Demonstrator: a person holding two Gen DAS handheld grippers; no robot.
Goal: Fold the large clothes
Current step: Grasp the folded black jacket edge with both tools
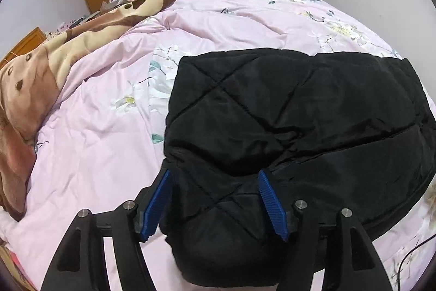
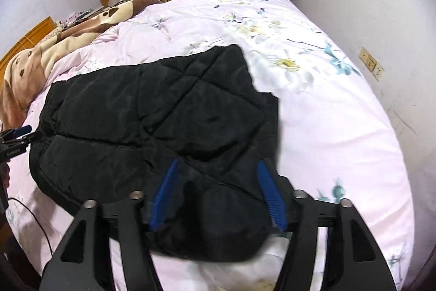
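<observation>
On the bed [image 1: 95, 154], spread with a pink flowered quilt, the black quilted jacket [image 1: 286, 113] is lying as a compact folded block, its near edge rounded and doubled over. Toward the left side a brown plush blanket [image 1: 32, 89] is lying bunched beside the quilt, well apart from the garment. At the jacket's left near corner the left claw [image 1: 215, 206] is standing released: its blue pads [image 1: 156, 206] are straddling the padded fold with a gap showing, not pinching it. At the right near corner the right claw [image 2: 218, 198] is doing likewise, jaws spread to either side of the bulging hem, though blur is making contact on its right pad hard to judge. Judging by the tidy rectangular outline and both claws letting go, the last fold is looking finished and the garment is resting in place. What is remaining, at most, seems to be smoothing the puffy near edge, which is sitting higher than the rest.
</observation>
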